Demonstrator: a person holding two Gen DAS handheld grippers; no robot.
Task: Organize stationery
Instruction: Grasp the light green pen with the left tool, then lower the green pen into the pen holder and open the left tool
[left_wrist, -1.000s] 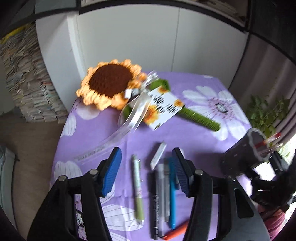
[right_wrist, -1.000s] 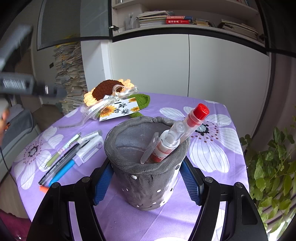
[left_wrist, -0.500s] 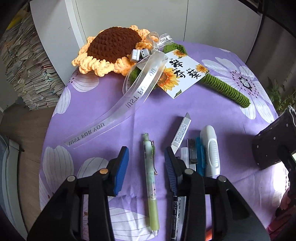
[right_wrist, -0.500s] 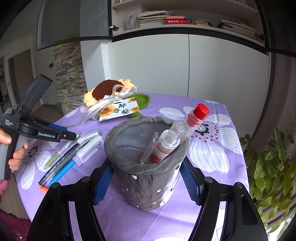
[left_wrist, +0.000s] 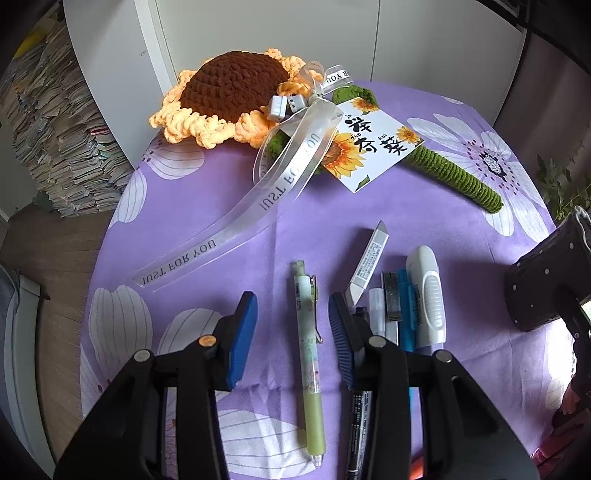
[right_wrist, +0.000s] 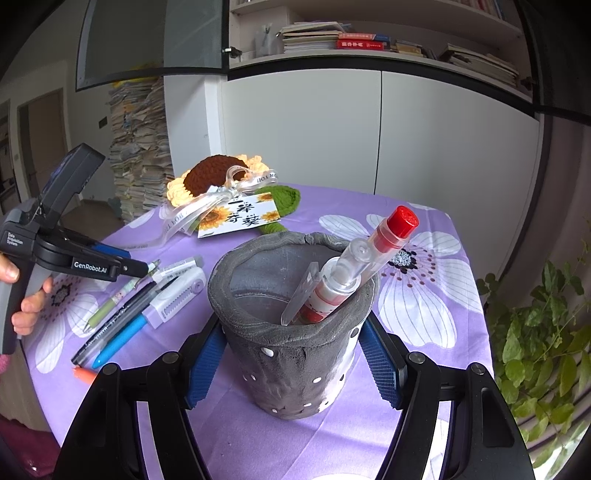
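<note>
A pale green pen lies on the purple flowered cloth between the blue pads of my left gripper. The jaws stand open astride it with a gap on each side. Just right of it lie a grey marker, a blue pen, a white correction tape and a black pen. My right gripper is shut on a grey pen holder that stands on the table. A red-capped pen leans inside it. The left gripper also shows there, above the row of pens.
A crochet sunflower with a green stem, a long ribbon and a printed card lie at the back of the table. Stacks of paper stand past the left edge. A leafy plant grows at the right.
My left gripper has come down toward the table and its jaws have narrowed around the green pen. The right gripper and the pen holder have kept still.
</note>
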